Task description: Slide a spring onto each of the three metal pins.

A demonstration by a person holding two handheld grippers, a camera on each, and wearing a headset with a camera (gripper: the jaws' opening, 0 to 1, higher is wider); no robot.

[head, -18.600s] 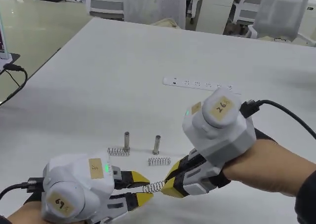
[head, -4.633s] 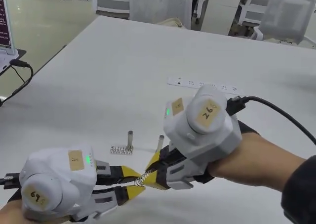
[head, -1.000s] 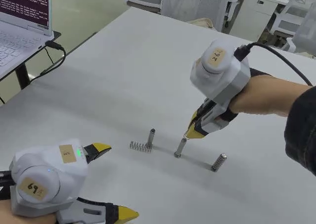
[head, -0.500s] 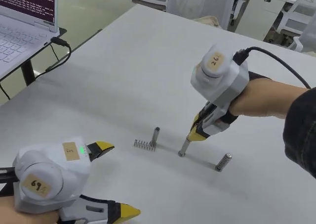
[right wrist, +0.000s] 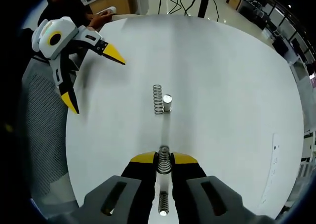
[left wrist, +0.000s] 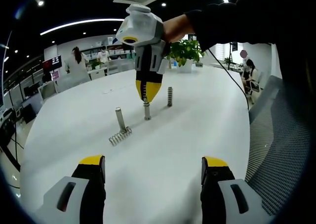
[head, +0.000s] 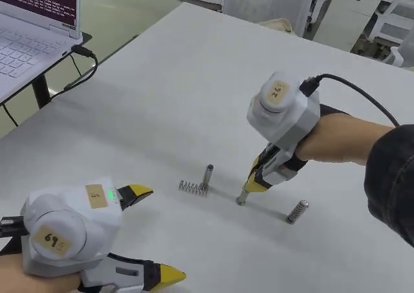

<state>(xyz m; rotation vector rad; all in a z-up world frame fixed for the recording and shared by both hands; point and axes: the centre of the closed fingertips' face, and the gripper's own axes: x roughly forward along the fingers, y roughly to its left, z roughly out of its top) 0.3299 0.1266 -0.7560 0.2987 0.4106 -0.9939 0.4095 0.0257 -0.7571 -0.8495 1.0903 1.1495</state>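
Holding a spring (right wrist: 163, 162) pinched between narrowly closed jaws, the right gripper (head: 251, 188) stands over the middle pin (head: 241, 198). Whether the coil has caught the pin's tip is hard to tell. The right-hand pin (head: 296, 211) already wears its spring, while a loose spring (head: 192, 187) lies against the bare left pin (head: 208, 174). The left gripper (head: 155, 233) hovers well apart, jaws wide and empty. The next move likely calls for centring, sliding down, then letting go.

White table (head: 162, 79) w/ 3 pins (head: 208, 174), 1 loose spring (head: 192, 187).
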